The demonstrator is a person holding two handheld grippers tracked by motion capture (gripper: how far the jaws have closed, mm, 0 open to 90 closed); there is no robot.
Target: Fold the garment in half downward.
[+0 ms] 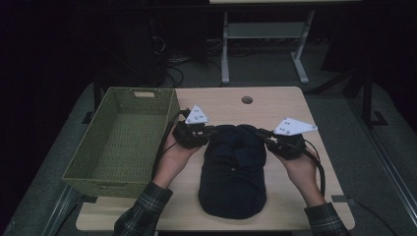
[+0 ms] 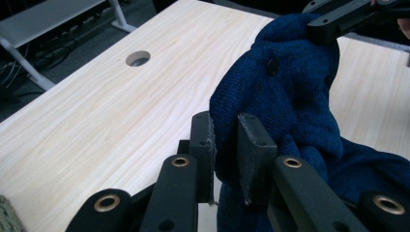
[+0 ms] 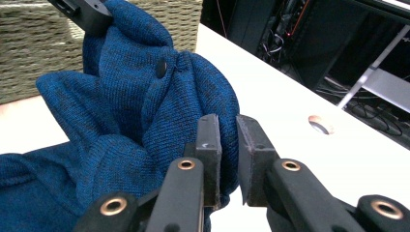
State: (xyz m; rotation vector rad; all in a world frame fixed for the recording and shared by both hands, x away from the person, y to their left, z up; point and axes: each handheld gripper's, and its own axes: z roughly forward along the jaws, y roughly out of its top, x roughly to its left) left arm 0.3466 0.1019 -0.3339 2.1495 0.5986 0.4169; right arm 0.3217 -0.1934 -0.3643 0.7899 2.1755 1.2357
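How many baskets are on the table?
1. The green woven basket sits at the table's left side, beside the person's left hand. It looks empty, and nothing else like it is in sight.

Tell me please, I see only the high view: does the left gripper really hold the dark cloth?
Observer: Yes. In the left gripper view, the left gripper pinches a fold of the cloth between its pads.
Operator: And the right one?
Observer: In its own view, the right gripper also has cloth between its pads.
Operator: What colour is the cloth really?
Observer: Blue knit, with a small dark button near the top.
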